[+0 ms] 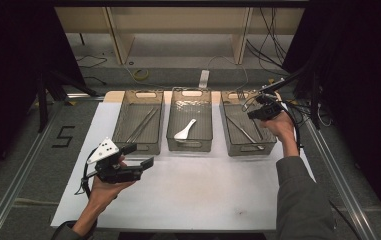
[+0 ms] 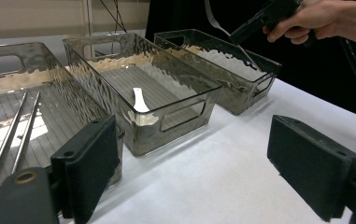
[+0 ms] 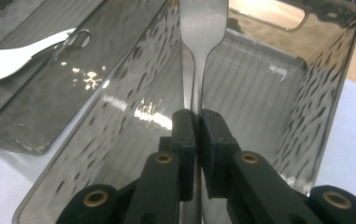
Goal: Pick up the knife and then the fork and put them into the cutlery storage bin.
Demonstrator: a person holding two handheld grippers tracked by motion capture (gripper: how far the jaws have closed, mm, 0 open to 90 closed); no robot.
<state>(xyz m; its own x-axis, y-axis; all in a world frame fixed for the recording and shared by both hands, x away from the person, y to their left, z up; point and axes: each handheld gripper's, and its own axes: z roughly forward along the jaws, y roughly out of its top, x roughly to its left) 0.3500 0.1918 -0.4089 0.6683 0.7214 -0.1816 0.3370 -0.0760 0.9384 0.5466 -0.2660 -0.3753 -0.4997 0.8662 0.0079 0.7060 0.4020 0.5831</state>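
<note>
My right gripper point(image 1: 252, 114) hovers over the far end of the right clear bin point(image 1: 252, 149), shut on the handle of a metal fork point(image 3: 202, 28). In the right gripper view the jaws point(image 3: 197, 116) pinch the fork's thin neck, and its wider part points into the bin point(image 3: 278, 70). The left gripper view shows that gripper point(image 2: 235, 36) with the fork point(image 2: 213, 18) raised above the bin. My left gripper point(image 1: 141, 154) rests open and empty near the table's front left, its jaws point(image 2: 199, 163) wide apart.
Three clear bins stand in a row on the white table point(image 1: 203, 200). The left bin point(image 1: 120, 120) holds metal chopsticks point(image 1: 142, 125), the middle bin point(image 1: 189, 145) a white spoon point(image 1: 184, 131), the right bin another utensil point(image 1: 246, 133). Cables lie behind.
</note>
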